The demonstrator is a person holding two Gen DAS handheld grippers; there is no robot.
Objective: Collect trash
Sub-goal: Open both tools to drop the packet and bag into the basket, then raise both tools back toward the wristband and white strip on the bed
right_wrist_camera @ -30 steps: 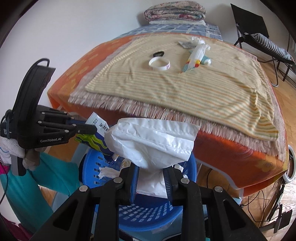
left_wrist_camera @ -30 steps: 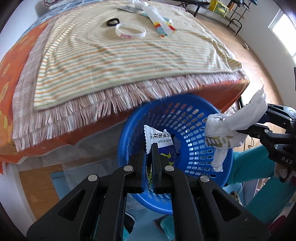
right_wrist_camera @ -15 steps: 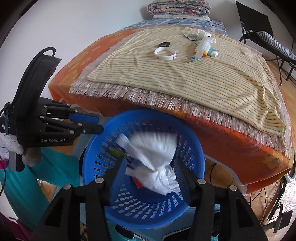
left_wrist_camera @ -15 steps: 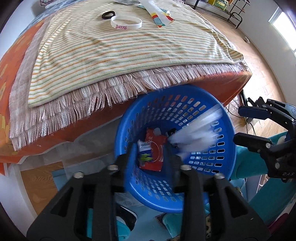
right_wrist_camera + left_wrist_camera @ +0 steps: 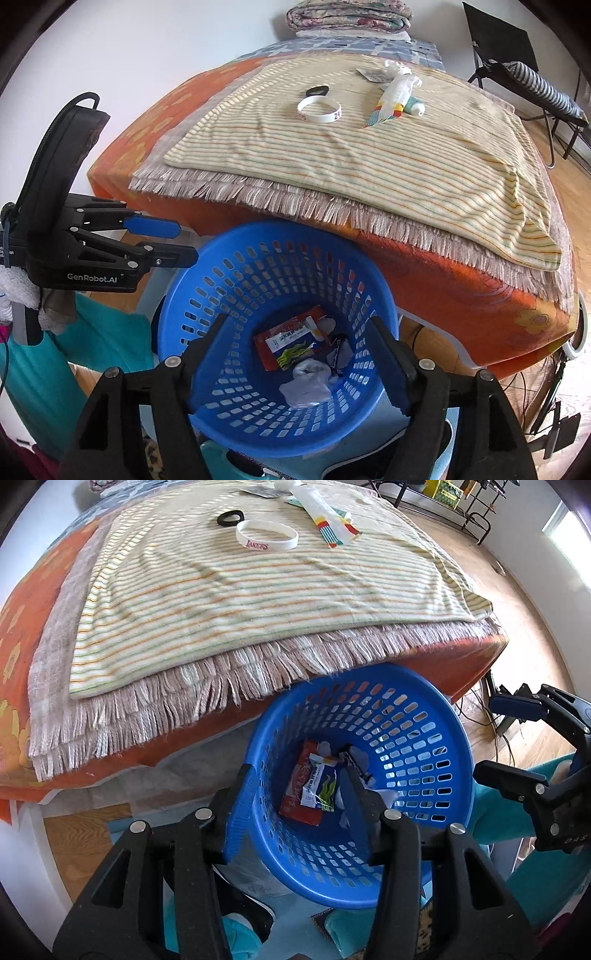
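A blue perforated basket (image 5: 424, 716) stands on the floor against the bed's front edge; it also shows in the right wrist view (image 5: 236, 266). Inside lie a red snack packet (image 5: 299, 794), a white and blue wrapper (image 5: 317, 786) and a crumpled white plastic bag (image 5: 308, 382). My left gripper (image 5: 297, 786) is open and empty above the basket. My right gripper (image 5: 297, 332) is open and empty above it too. Each gripper shows in the other's view, the left (image 5: 170, 242) and the right (image 5: 495, 738).
The bed carries a striped fringed blanket (image 5: 258, 590). On it lie a white wristband (image 5: 266, 539), a black ring (image 5: 229, 517), a white striped bag (image 5: 328, 520) and a small tube (image 5: 413, 107). A folding chair (image 5: 532, 81) stands at the right.
Both grippers opened. The wrapper fell from the left and the white bag from the right into the basket, where they now lie.
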